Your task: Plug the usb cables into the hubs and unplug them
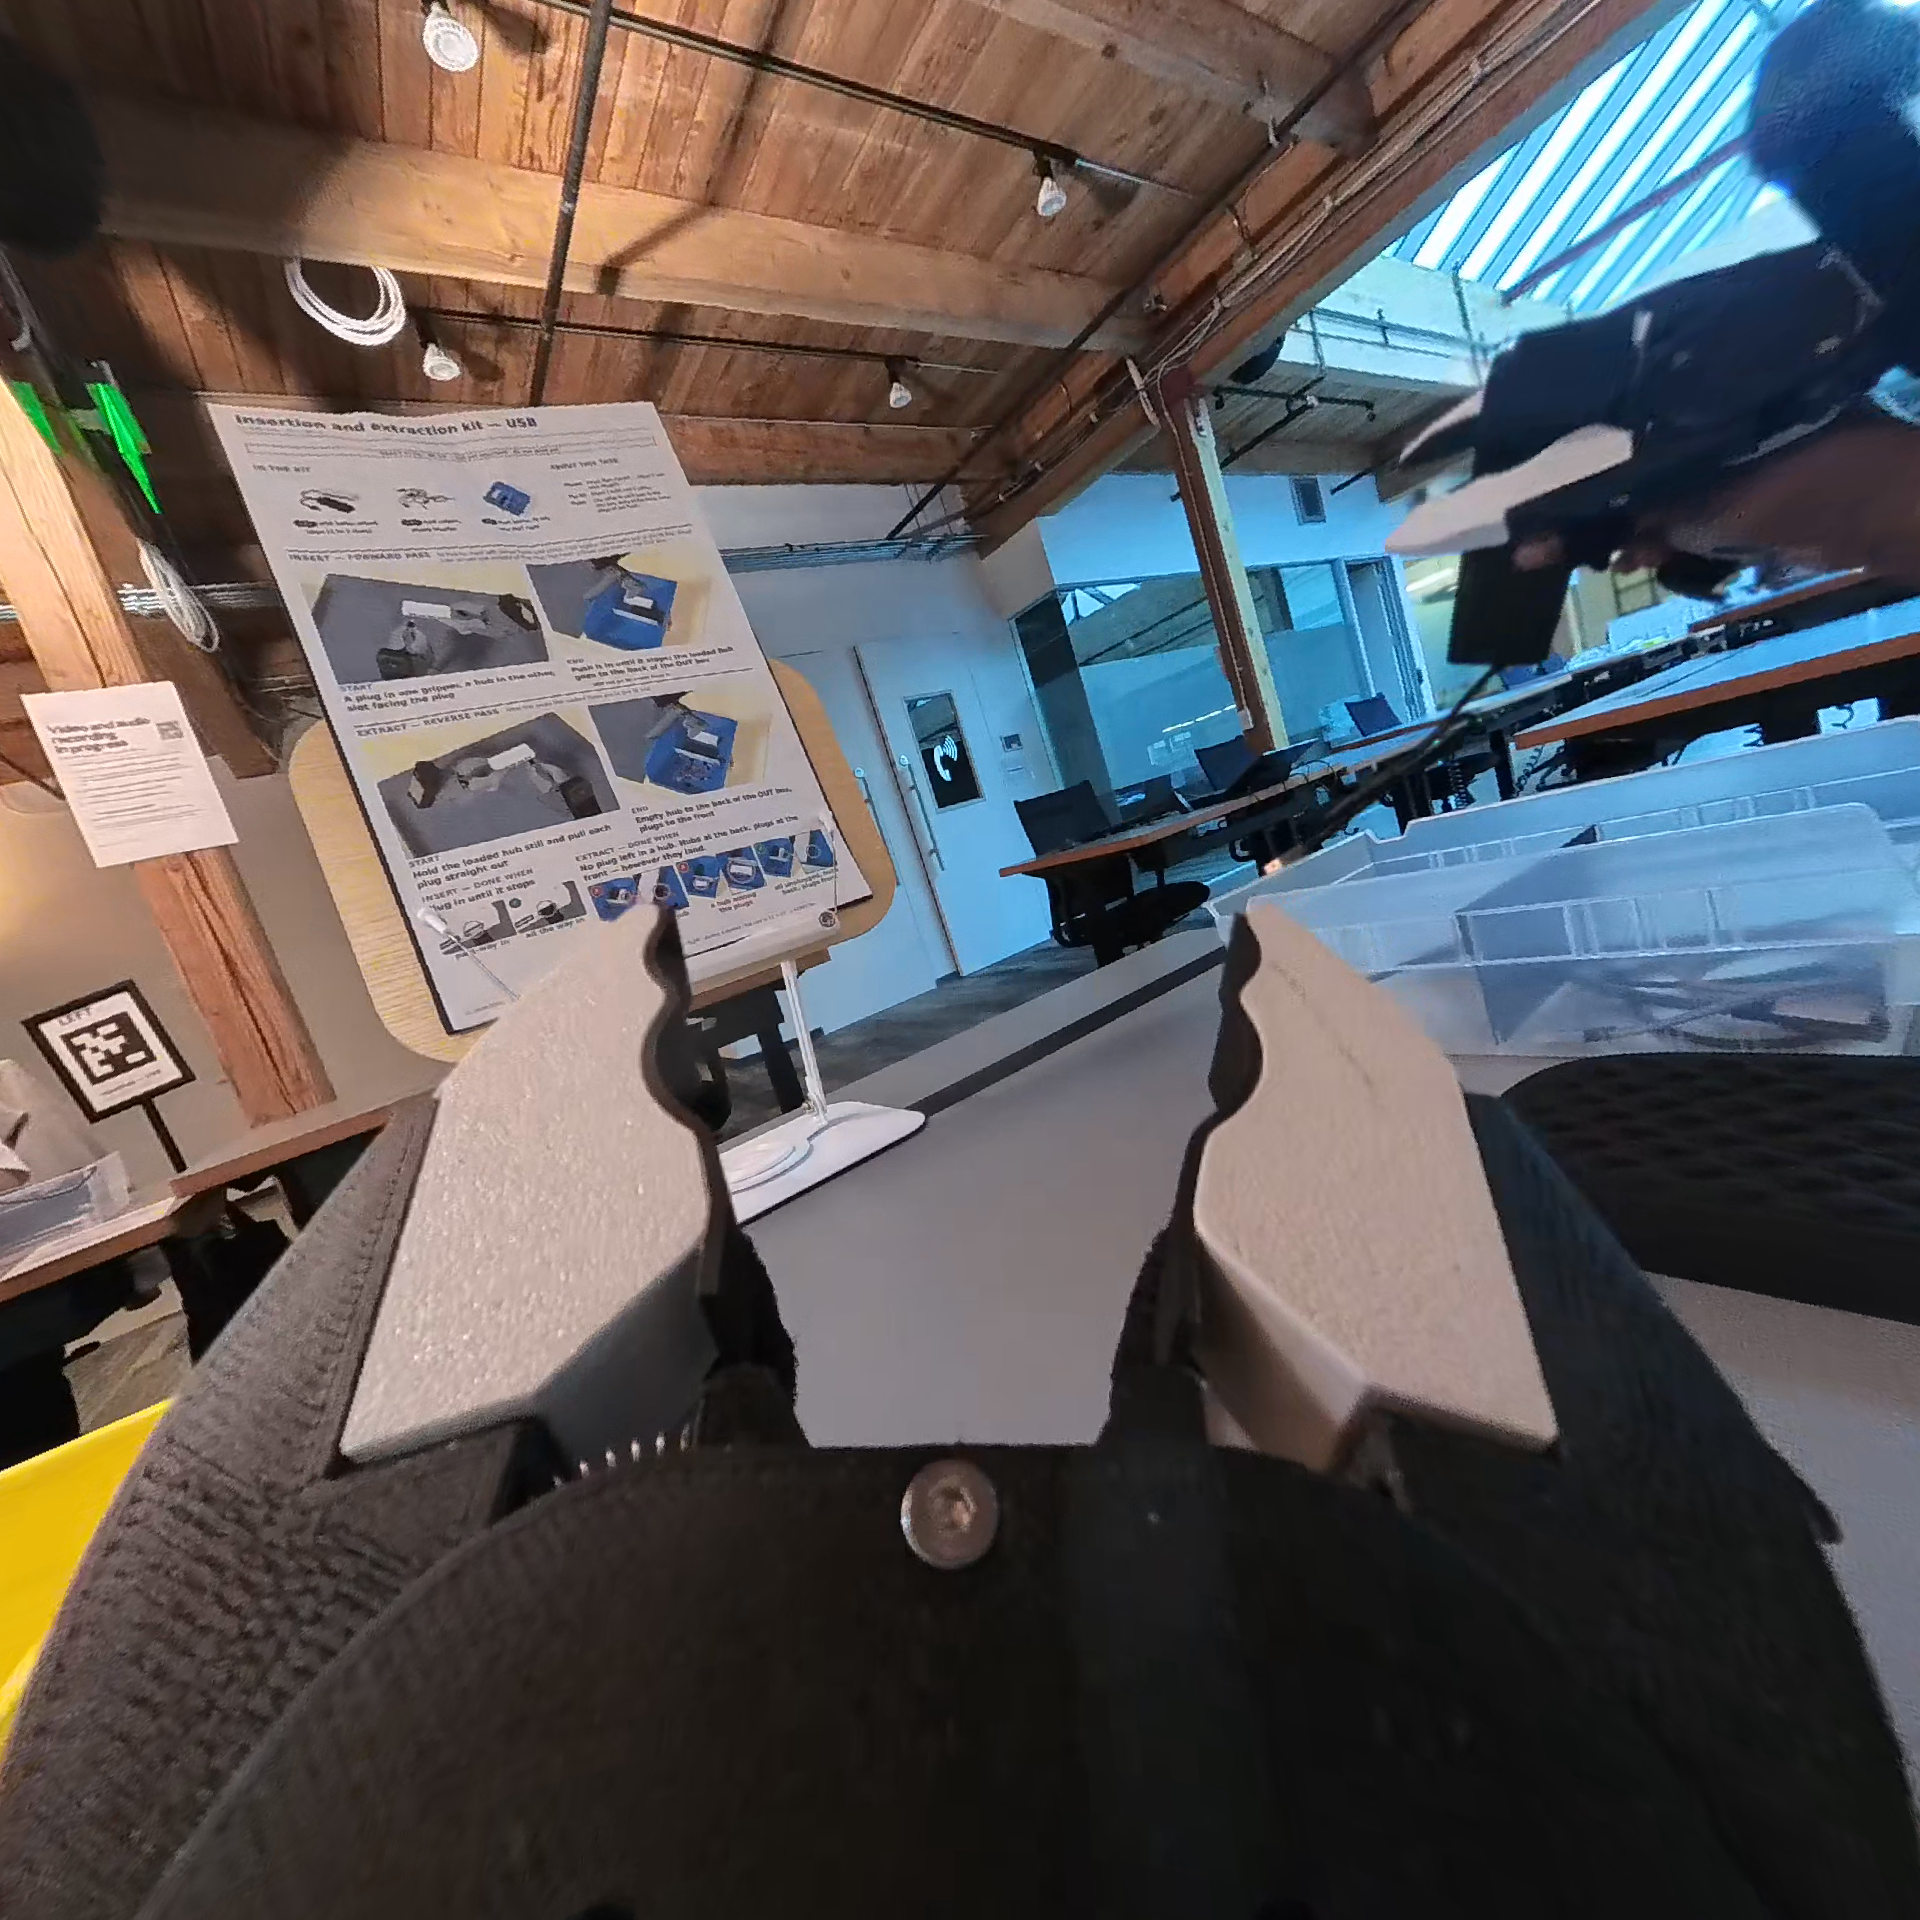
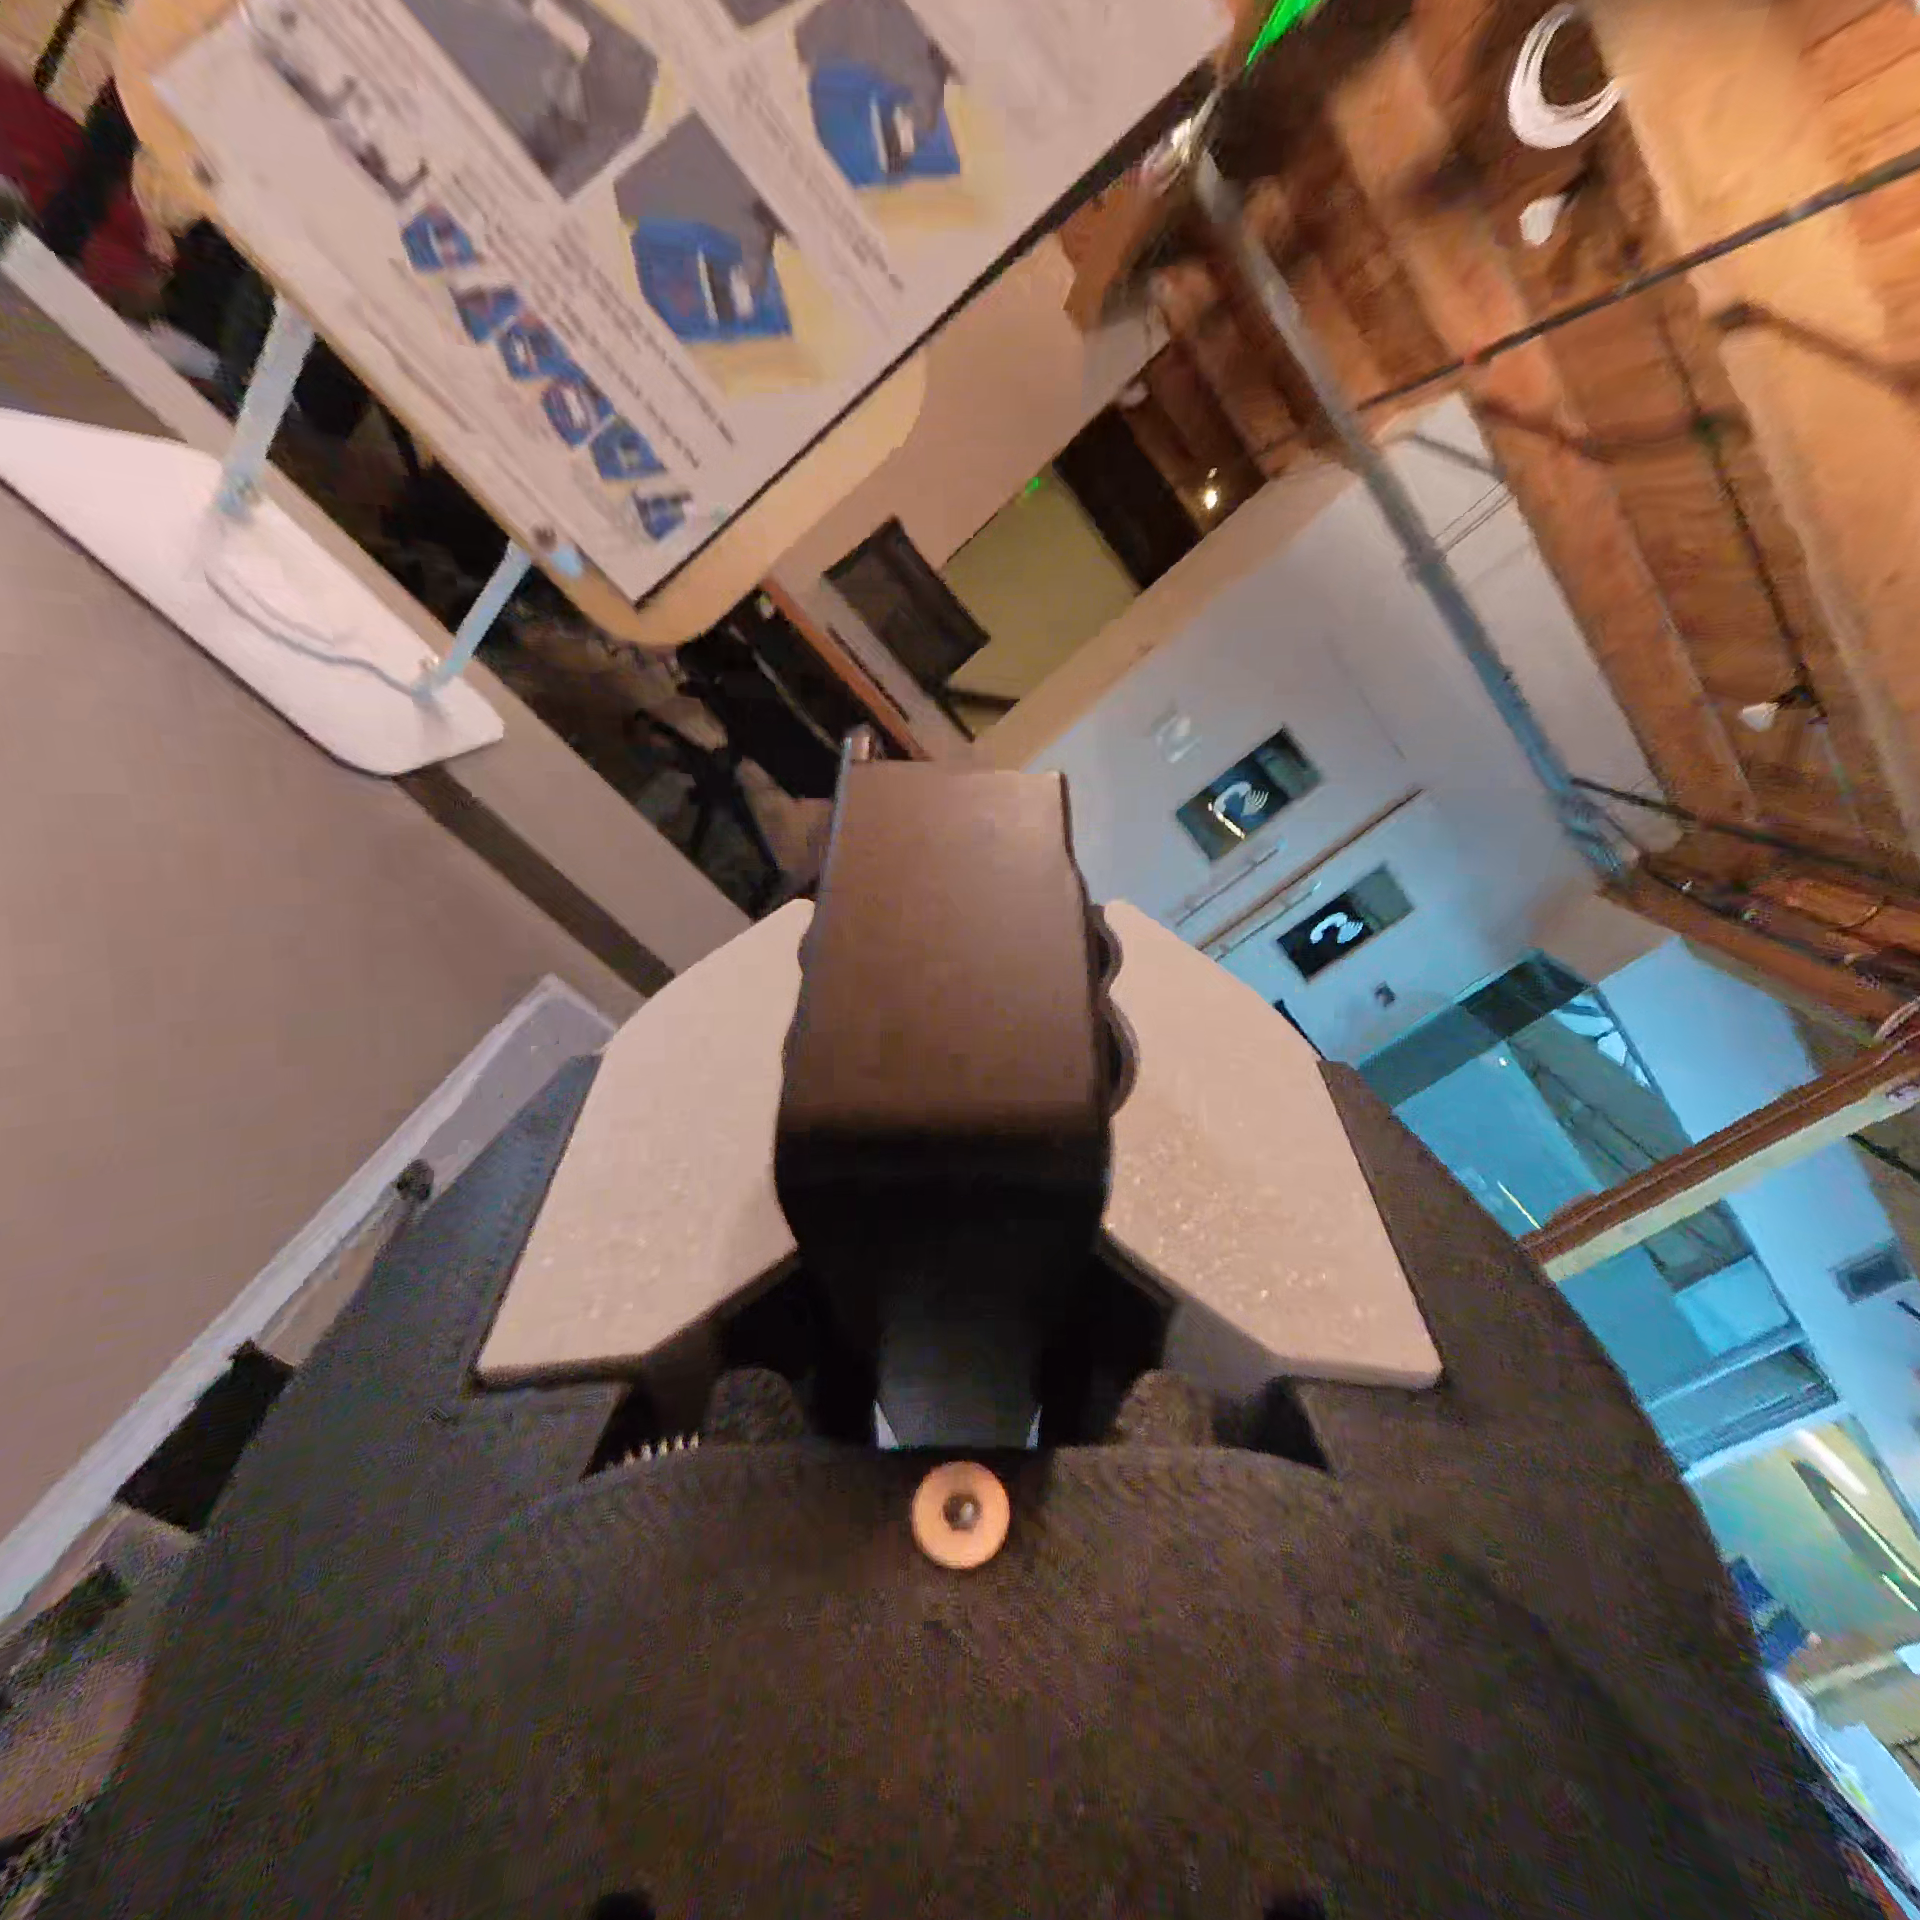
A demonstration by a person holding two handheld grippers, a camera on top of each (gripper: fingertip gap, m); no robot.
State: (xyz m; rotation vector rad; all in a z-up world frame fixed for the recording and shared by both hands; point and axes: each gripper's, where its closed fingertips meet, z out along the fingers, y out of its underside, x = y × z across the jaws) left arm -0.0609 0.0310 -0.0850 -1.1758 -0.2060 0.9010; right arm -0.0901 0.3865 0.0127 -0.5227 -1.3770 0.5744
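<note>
- Left wrist view: my left gripper [image 1: 940, 997] hangs over the grey bench [image 1: 966, 1278], its fingers [image 1: 561, 1174] spread wide with nothing between them.
- Up at the right of this view my right gripper [image 1: 1496, 499] is raised well above the bench and carries a black hub [image 1: 1507, 608]. A thin dark cable [image 1: 1392, 774] trails from the hub down toward the clear plastic bins [image 1: 1621, 914] at the right.
- An instruction sheet [image 1: 520, 686] stands on a white stand [image 1: 821, 1132] at the far edge of the bench.
- Right wrist view: my right fingers [image 2: 665, 1153] are closed on the hub [image 2: 945, 977], clamping it on both long sides. Its long axis runs straight out along the fingers, with the far end pointing forward past the fingertips, toward the room beyond the bench edge.
- I cannot tell from here which face carries the ports.
- Progress, as I judge it: the hub is in hand, but my left fingers hold no plug, and no plug shows seated in the hub. So the plugging appears not yet done for this hub.
- What is left, I think: fetching a plug with the left, lining it up with a port, pushing it in, then pulling it straight out.
</note>
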